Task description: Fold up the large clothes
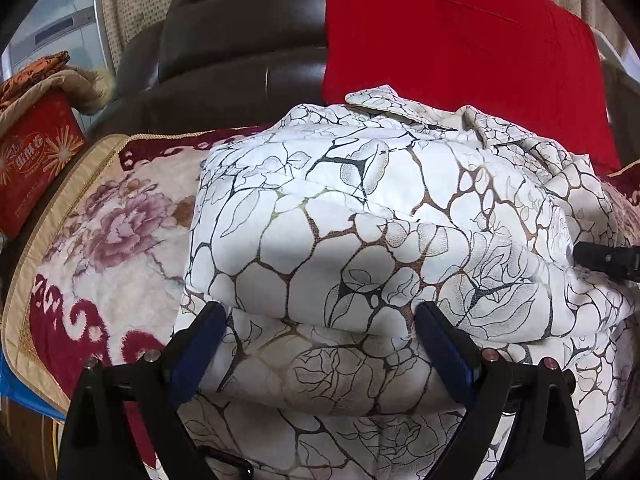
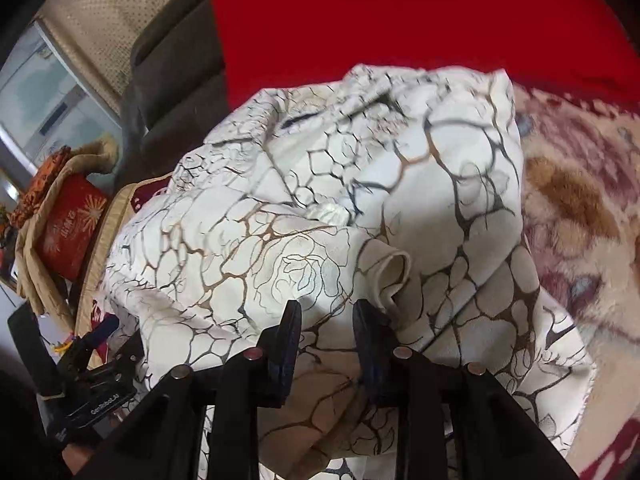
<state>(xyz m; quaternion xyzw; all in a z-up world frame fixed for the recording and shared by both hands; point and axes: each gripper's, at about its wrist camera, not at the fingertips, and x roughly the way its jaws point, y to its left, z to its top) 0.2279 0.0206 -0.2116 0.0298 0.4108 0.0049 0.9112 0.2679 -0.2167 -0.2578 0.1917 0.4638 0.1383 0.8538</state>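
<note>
A floral blanket (image 1: pixel 108 240) covers the bed, backed by a dark leather headboard (image 1: pixel 240 44) and a red cloth (image 1: pixel 460 52). The white patterned garment (image 1: pixel 360 220) lies bunched on the blanket. Left claw (image 1: pixel 320 344) stands apart over the garment; right claw (image 2: pixel 326 344) stands narrowly parted above a fold.

A home living room: a dark leather sofa (image 1: pixel 240 68) under a floral plush blanket (image 1: pixel 112 232), with a red cushion (image 1: pixel 460 48).
</note>
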